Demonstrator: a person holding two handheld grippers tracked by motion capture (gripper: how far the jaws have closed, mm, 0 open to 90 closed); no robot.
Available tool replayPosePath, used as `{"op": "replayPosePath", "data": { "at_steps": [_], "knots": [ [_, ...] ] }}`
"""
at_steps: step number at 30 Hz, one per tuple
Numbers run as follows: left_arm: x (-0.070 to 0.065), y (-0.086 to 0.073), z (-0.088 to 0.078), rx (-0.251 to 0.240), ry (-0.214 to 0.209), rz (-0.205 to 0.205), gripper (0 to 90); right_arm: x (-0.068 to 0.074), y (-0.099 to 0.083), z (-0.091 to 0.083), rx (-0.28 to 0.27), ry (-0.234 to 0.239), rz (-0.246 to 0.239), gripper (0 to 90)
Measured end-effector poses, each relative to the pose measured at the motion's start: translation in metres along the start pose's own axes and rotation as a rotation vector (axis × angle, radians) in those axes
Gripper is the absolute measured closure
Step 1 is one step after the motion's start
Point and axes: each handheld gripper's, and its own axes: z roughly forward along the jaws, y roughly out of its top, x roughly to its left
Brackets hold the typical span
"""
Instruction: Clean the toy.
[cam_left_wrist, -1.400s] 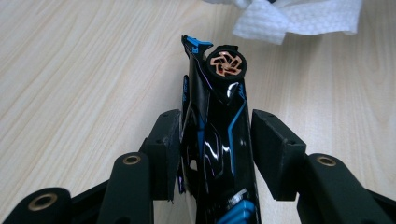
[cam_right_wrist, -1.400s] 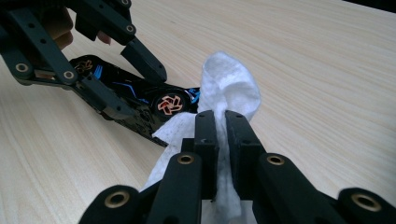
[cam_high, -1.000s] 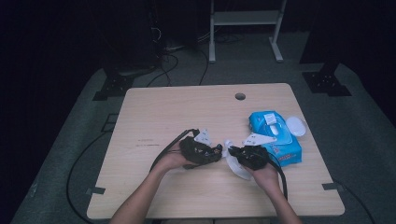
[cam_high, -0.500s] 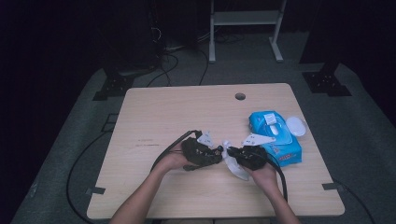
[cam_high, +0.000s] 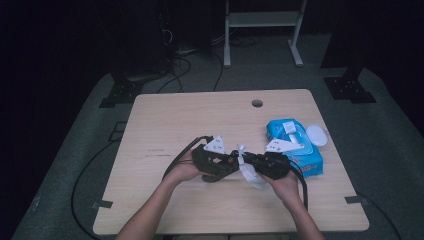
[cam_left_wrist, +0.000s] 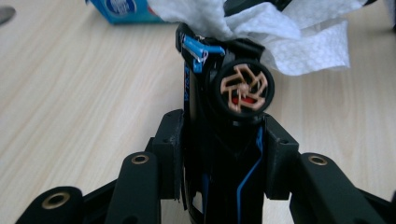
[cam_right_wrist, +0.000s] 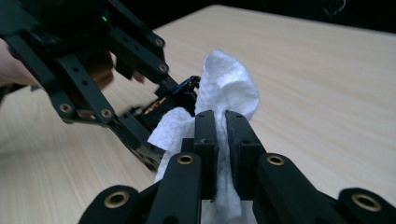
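My left gripper (cam_left_wrist: 224, 135) is shut on a black device with blue trim (cam_left_wrist: 219, 158), whose round tan-spoked end (cam_left_wrist: 243, 87) faces the camera; its jaws have just been closing on the device's sides. My right gripper (cam_right_wrist: 220, 119) is shut on a crumpled white wipe (cam_right_wrist: 229, 84). The wipe (cam_left_wrist: 299, 42) touches the device's far end. In the high view the two grippers meet tip to tip above the table's front middle, left gripper (cam_high: 227, 162) facing right gripper (cam_high: 251, 162), with the wipe (cam_high: 250, 175) hanging between them.
A blue pack of wipes (cam_high: 295, 147) lies to the right of my right hand, with a white round lid (cam_high: 316, 134) beside it. The wooden table (cam_high: 200, 115) has a cable hole (cam_high: 257, 103) at the back. Cables trail off its left edge.
My left hand has lifted the device a little off the table. The wipe now sits against the device's end rather than lying low beside it.
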Motion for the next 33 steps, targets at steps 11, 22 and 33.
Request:
{"op": "replayPosePath", "data": {
  "at_steps": [11, 22, 33],
  "knots": [
    [-0.007, -0.005, -0.010, -0.111, -0.012, -0.018, 57.9, 0.026, 0.028, -0.004, -0.036, 0.018, -0.102, 83.0],
    [-0.008, -0.028, -0.021, -0.197, -0.022, -0.057, 57.9, 0.042, 0.035, 0.007, -0.016, 0.032, -0.149, 83.1],
    [-0.012, -0.041, -0.031, -0.233, -0.013, -0.065, 58.1, 0.039, 0.028, 0.008, -0.009, 0.008, -0.140, 83.0]
  ]
}}
